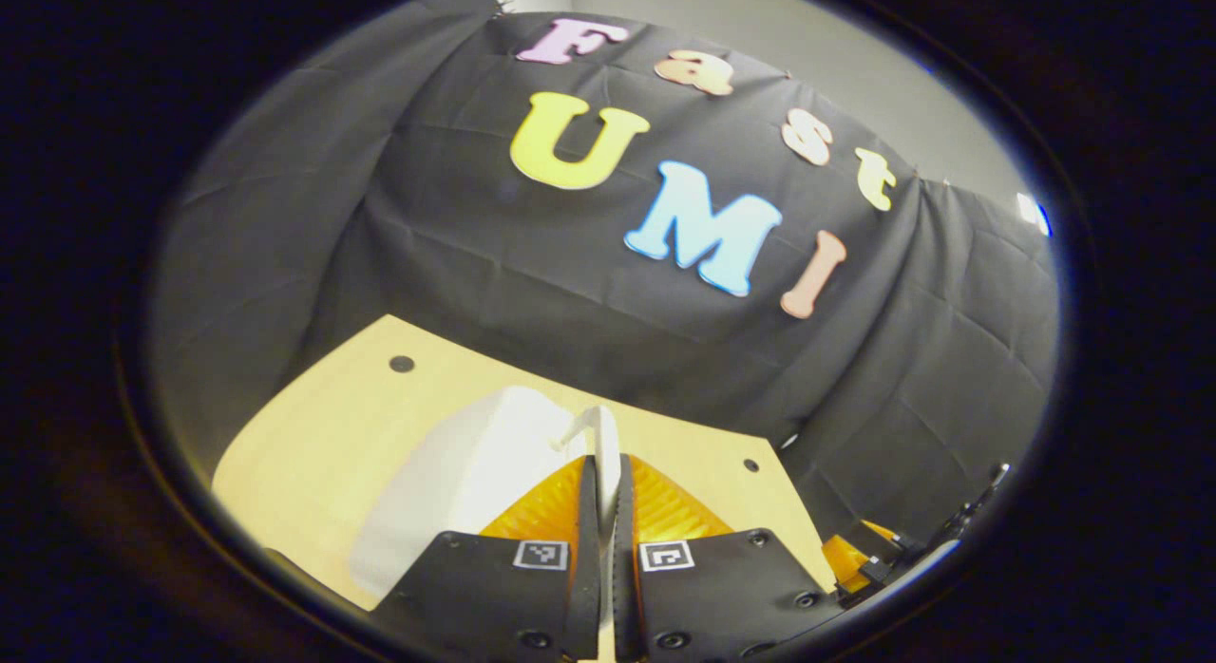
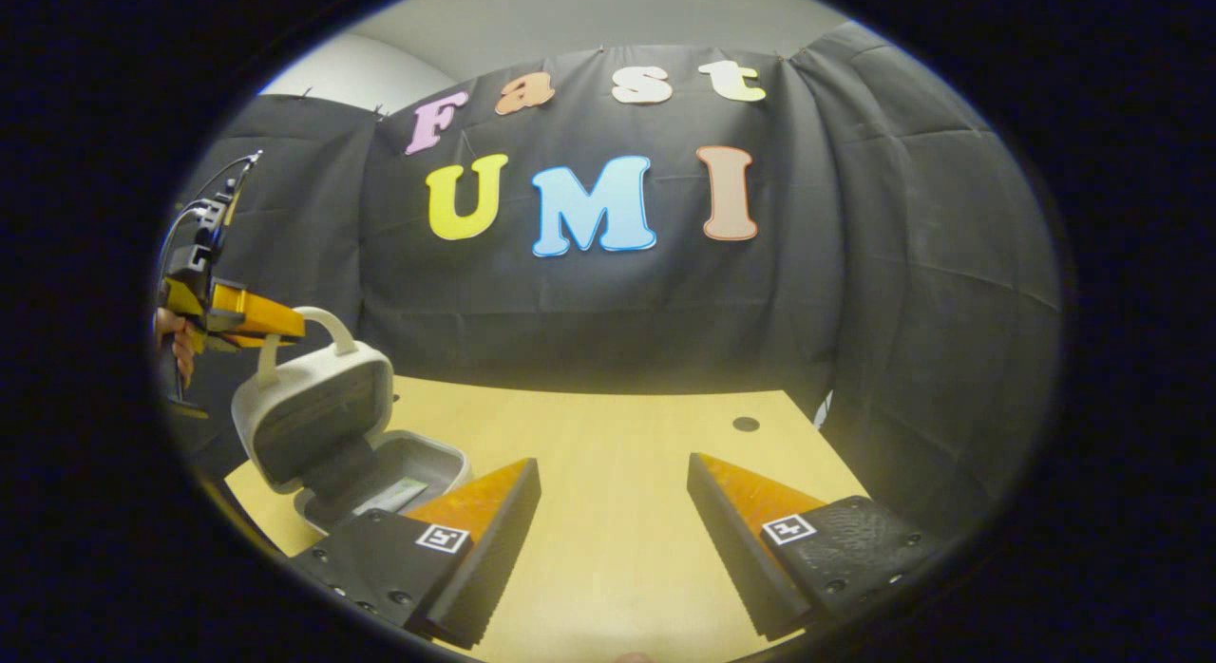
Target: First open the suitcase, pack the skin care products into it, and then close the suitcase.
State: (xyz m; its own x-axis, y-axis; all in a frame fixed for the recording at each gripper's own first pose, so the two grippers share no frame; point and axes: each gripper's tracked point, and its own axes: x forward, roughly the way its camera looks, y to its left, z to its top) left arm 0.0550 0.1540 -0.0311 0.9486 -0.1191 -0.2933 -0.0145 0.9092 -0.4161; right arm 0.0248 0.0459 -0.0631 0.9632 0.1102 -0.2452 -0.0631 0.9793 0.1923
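Observation:
The small white suitcase [image 2: 323, 407] stands at the table's left with its lid [image 2: 328, 411] raised nearly upright over the base [image 2: 446, 459]. A flat pale item [image 2: 389, 497] lies inside the base. My left gripper [image 2: 285, 329] is shut on the lid's white handle [image 2: 332, 326], and a hand holds it from the left. In the left gripper view the handle [image 1: 602, 440] sits pinched between the fingers of my left gripper [image 1: 606, 511], with the lid's white shell [image 1: 456, 483] just below and left. My right gripper [image 2: 613, 492] hovers open over bare table, right of the suitcase.
The pale wooden table [image 2: 617, 426] has a small dark hole [image 2: 746, 424] near its far right and another [image 1: 402, 364] at a far corner. Black cloth walls close the booth behind and beside it. The right gripper [image 1: 869, 549] shows at the lower right.

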